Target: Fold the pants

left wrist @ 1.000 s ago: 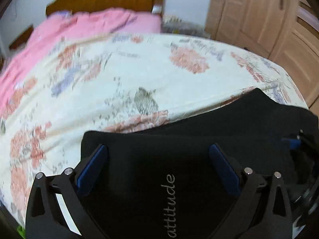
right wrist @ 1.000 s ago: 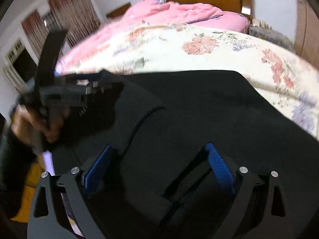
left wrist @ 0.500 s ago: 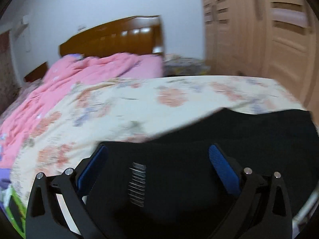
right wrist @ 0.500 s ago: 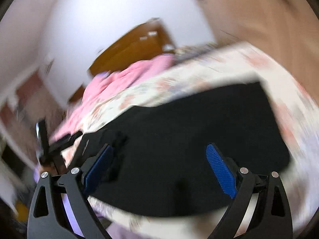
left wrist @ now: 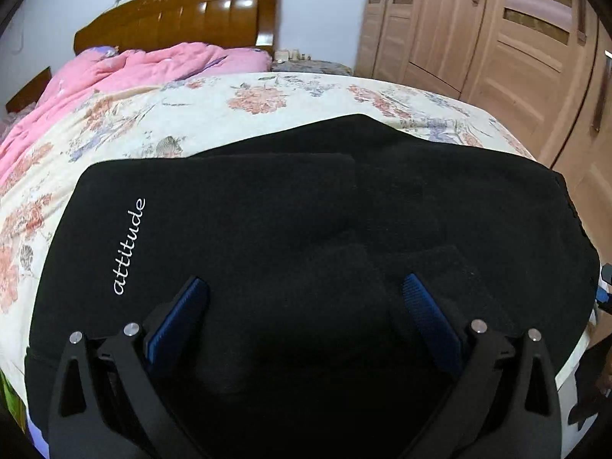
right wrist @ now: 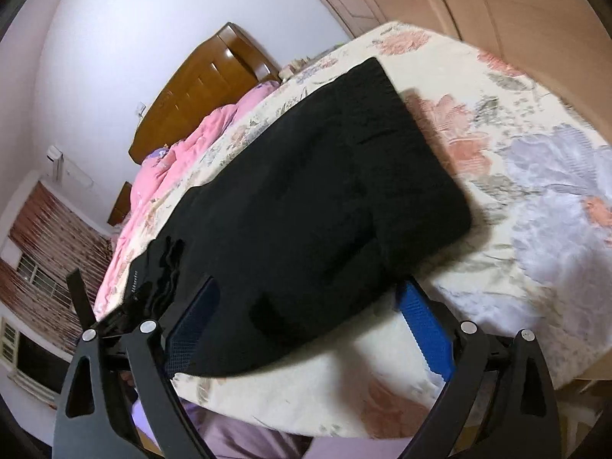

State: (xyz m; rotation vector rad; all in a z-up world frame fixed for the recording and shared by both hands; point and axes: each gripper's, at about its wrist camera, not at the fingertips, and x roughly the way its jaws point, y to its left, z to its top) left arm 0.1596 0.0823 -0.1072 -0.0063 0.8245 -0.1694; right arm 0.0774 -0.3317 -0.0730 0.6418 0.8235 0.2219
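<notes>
The black pants (left wrist: 325, 210) lie folded flat on the floral bedsheet (left wrist: 229, 114), with white "attitude" lettering (left wrist: 129, 246) near their left edge. In the right wrist view the pants (right wrist: 325, 191) form a long black rectangle running along the bed's near edge. My left gripper (left wrist: 306, 298) is open and empty just above the pants' near part. My right gripper (right wrist: 310, 306) is open and empty over the near edge of the pants. The left gripper also shows at the left of the right wrist view (right wrist: 103, 317).
A pink quilt (left wrist: 134, 65) lies at the head of the bed under a wooden headboard (left wrist: 183, 11). Wooden wardrobe doors (left wrist: 497, 38) stand to the right. The bed's edge (right wrist: 306, 394) drops off in front of the right gripper. A window (right wrist: 38, 275) is at the left.
Both grippers have pulled back and up from the pants. The right gripper has swung to the right and tilted, so the whole folded pants now show. The pants lie still.
</notes>
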